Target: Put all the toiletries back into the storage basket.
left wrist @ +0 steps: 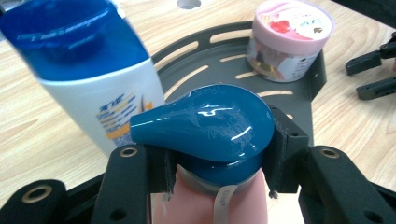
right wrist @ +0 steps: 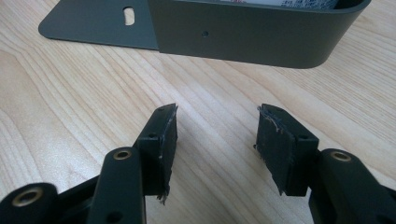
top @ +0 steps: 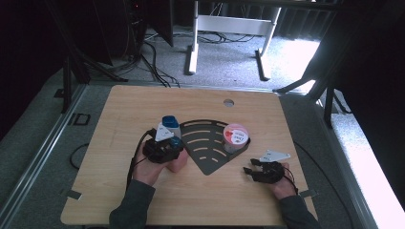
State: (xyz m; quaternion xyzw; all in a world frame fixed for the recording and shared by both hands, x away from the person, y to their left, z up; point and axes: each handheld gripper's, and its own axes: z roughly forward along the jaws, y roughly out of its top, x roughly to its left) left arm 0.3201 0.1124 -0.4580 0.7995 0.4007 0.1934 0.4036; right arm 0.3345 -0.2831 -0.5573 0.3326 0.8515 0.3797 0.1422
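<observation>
Teal-capped and pink-bodied, the pump bottle (left wrist: 219, 154) stands on the wooden table (top: 119, 195) at the near left edge of the dark slotted tray (top: 205, 143), and your left gripper (left wrist: 217, 163) is clamped around its neck. Just beside it, on the far side, stands a white shampoo bottle (left wrist: 93, 79) with a blue cap. A pink-lidded tub (left wrist: 289, 37) sits in the tray's right corner. Your right gripper (right wrist: 215, 140) rests near the tray's wall, jaws apart, nothing between them.
</observation>
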